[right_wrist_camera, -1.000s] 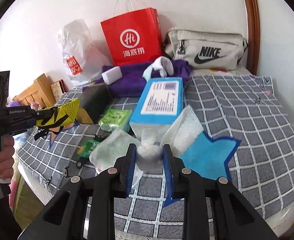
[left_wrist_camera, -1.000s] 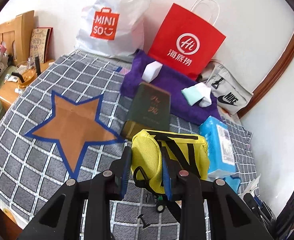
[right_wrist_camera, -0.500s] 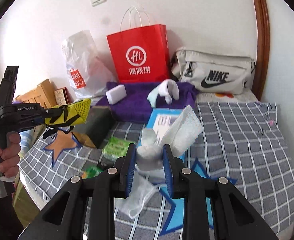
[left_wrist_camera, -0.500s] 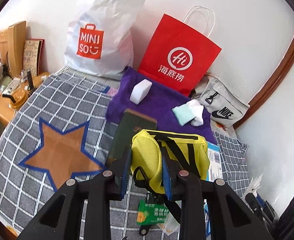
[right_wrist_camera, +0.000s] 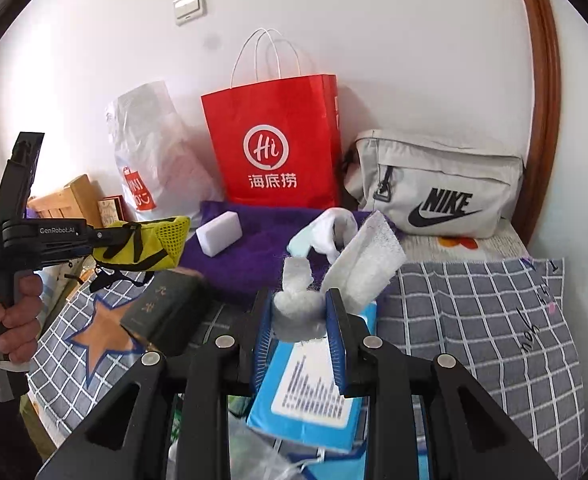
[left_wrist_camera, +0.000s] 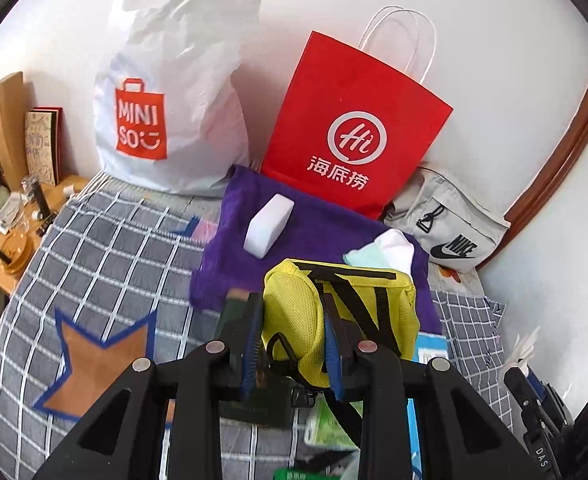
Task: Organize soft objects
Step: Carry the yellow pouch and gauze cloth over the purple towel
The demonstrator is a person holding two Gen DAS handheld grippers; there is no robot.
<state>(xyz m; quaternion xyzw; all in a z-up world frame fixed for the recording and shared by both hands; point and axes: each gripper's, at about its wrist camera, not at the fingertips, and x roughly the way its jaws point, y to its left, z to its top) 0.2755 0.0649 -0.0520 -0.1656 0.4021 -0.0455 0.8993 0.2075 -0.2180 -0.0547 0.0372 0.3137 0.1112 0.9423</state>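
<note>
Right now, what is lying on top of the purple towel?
On the purple towel lie a white sponge block and a white and mint sock bundle. The yellow pouch in the left gripper hides its near edge.

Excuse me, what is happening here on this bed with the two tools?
A person is sorting soft things on a checked bed with two hand-held tongs. The left tongs are shut on a yellow mesh pouch, held in the air. The right tongs are shut on a white cloth, above a blue tissue pack. Ahead lies a purple towel with a white sponge and a sock on it.
</note>
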